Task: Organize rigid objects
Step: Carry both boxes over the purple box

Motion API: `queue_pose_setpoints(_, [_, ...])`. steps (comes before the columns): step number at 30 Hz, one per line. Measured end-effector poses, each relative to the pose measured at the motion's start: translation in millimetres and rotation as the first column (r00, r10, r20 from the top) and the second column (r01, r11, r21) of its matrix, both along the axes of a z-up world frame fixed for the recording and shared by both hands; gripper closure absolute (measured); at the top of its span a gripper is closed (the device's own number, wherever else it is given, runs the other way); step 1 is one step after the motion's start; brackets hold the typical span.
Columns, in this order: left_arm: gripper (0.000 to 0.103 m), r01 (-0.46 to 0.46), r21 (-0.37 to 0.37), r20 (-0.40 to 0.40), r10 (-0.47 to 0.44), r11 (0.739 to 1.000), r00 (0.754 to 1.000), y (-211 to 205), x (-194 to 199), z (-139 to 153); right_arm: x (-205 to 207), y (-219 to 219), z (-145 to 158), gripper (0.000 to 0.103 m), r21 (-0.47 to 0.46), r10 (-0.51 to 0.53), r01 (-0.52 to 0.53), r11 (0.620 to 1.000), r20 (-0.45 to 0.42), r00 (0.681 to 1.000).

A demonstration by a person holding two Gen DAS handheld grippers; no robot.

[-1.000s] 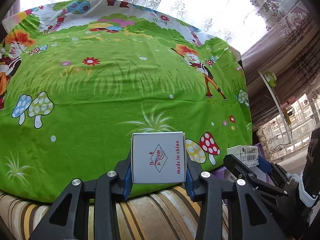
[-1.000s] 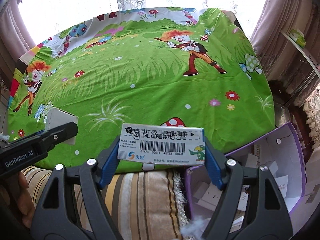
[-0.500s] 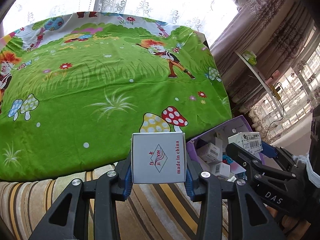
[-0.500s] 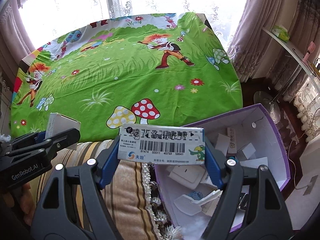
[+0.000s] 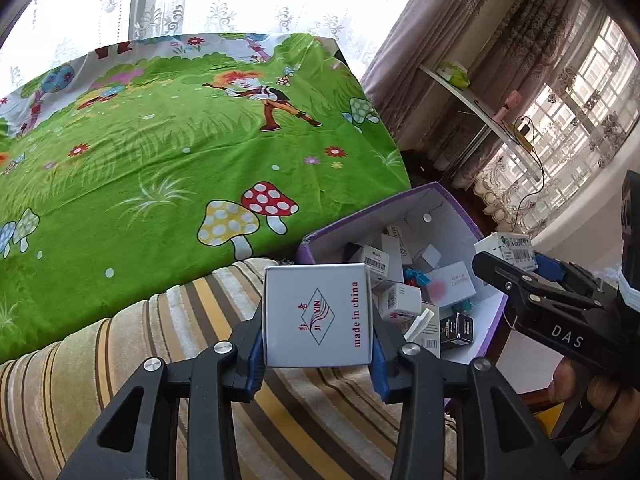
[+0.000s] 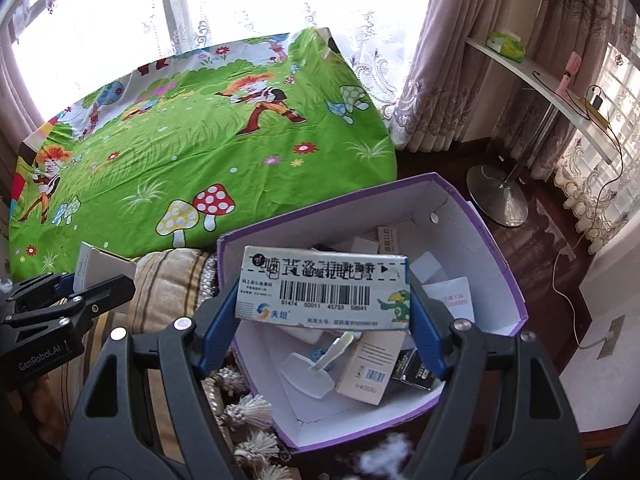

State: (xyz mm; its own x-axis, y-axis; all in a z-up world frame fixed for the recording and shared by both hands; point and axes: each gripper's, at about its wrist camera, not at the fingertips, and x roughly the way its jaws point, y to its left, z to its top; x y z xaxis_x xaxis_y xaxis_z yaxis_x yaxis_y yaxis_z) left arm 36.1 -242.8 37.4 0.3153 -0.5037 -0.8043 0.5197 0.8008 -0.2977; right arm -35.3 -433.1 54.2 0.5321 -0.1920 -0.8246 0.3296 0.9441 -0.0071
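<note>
Open-topped purple cardboard box (image 6: pixel 496 240): small cartons (image 6: pixel 366 372) crowding its floor; bare white corner (image 6: pixel 280 344) lying free.

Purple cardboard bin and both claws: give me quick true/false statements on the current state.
1. The left claw grips a square white box printed "made in china". True.
2. The right claw is empty. False: it clamps a long white barcoded carton.
3. The purple cardboard bin with white interior already holds several small boxes. True.
4. The bin stands on the green cartoon bedsheet. False: it stands off the sheet's edge, beside the striped cushion.
5. The right claw's carton hangs in front of the open bin in the right wrist view. True.
</note>
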Motion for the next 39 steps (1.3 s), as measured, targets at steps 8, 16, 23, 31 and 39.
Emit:
queue_pose_setpoints(8, [0.061,0.110,0.061,0.028,-0.111,0.992,0.993,-39,-29,-2,-23,-28,-13,0.025,-0.015,-0.069,0.068,0.998,-0.021,0.997])
queue_pose_setpoints(16, [0.061,0.157,0.104,0.041,-0.162,0.982,0.986,-64,-43,-6,-37,-50,-24,0.025,-0.012,-0.121,0.121,0.993,-0.033,0.992])
queue_pose_setpoints(23, [0.061,0.169,0.124,0.048,-0.177,0.978,0.983,-78,-45,-8,-39,-59,-28,0.025,-0.016,-0.144,0.144,0.989,-0.034,0.989])
queue_pose_setpoints(31, [0.060,0.183,0.139,0.049,-0.192,0.973,0.980,-92,-43,-11,-39,-68,-34,0.025,-0.024,-0.169,0.169,0.985,-0.038,0.985])
queue_pose_setpoints(39, [0.059,0.186,0.142,0.030,-0.192,0.972,0.981,-100,-40,-14,-39,-74,-36,0.024,-0.017,-0.180,0.180,0.984,-0.039,0.983])
